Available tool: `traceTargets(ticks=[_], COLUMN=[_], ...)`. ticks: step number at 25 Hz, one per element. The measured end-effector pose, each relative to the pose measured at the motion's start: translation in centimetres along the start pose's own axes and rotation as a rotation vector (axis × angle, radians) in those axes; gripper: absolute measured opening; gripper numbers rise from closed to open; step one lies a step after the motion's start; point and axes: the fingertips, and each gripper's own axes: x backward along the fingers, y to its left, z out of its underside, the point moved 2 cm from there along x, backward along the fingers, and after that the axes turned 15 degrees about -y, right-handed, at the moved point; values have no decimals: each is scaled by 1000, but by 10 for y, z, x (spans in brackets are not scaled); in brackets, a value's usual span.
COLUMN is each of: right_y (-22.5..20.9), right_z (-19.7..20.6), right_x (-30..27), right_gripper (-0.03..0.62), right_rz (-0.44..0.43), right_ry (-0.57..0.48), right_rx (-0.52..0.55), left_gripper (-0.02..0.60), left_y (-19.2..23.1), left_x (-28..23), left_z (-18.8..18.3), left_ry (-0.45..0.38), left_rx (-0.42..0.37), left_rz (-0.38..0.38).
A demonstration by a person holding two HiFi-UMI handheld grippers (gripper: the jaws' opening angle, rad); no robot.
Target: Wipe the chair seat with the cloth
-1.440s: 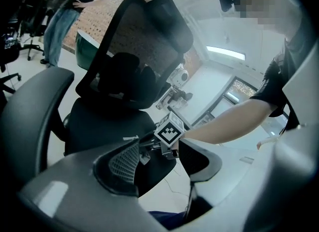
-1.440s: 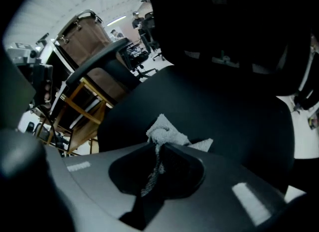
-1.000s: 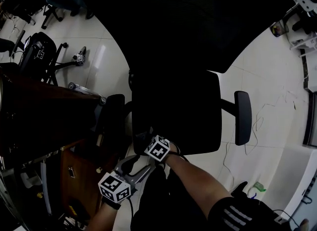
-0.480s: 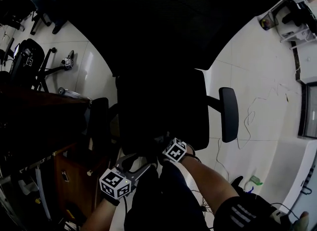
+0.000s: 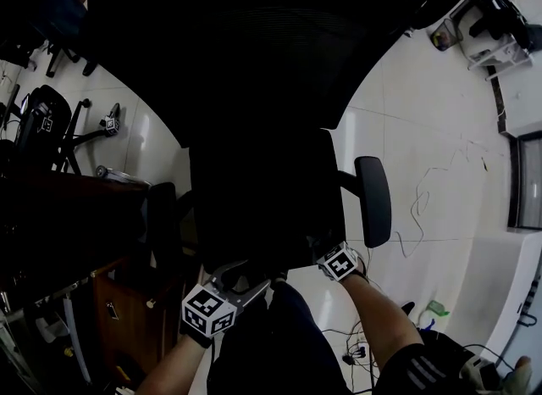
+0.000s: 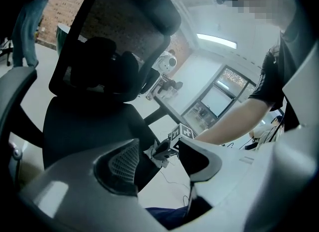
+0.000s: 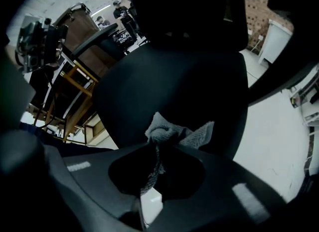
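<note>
A black office chair stands below me, its seat dark under the tall mesh back. My right gripper sits at the seat's front right corner. In the right gripper view it is shut on a grey cloth that bunches out onto the seat. My left gripper hangs at the seat's front edge, left of the right one. Its jaws stand open with nothing between them, and beyond them the cloth shows in the right gripper.
A brown wooden desk stands close on the left of the chair. Armrests stick out on both sides. Other chair bases and loose cables lie on the white tiled floor. A person stands far behind.
My right gripper has slid with the cloth to the right along the seat's front edge, from its left part to its right corner. The left gripper has stayed near the front edge.
</note>
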Motion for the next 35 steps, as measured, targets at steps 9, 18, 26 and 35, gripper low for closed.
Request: traceTargets(ticks=[9,18,26,35], right_y=[3,94,167,271], right_z=[-19,-160,-235,-202], right_x=[8,103,234,358], right_gripper=[40,40,40,41], right_rz=[23,-173,-252,-207], right_ry=[-93,-545,-846,-1058], right_rx=[-97,-136,-106,-138], left_gripper=[272,272,272,272], left_y=[-2,-40,-100,-202], left_x=[4,38,99,197], left_z=[-9,-77,-119,-111], left_ry=[-25,-165,-269,-373], left_rx=[8,-31,-94,-215], left_rz=[-32,-78,-91,19])
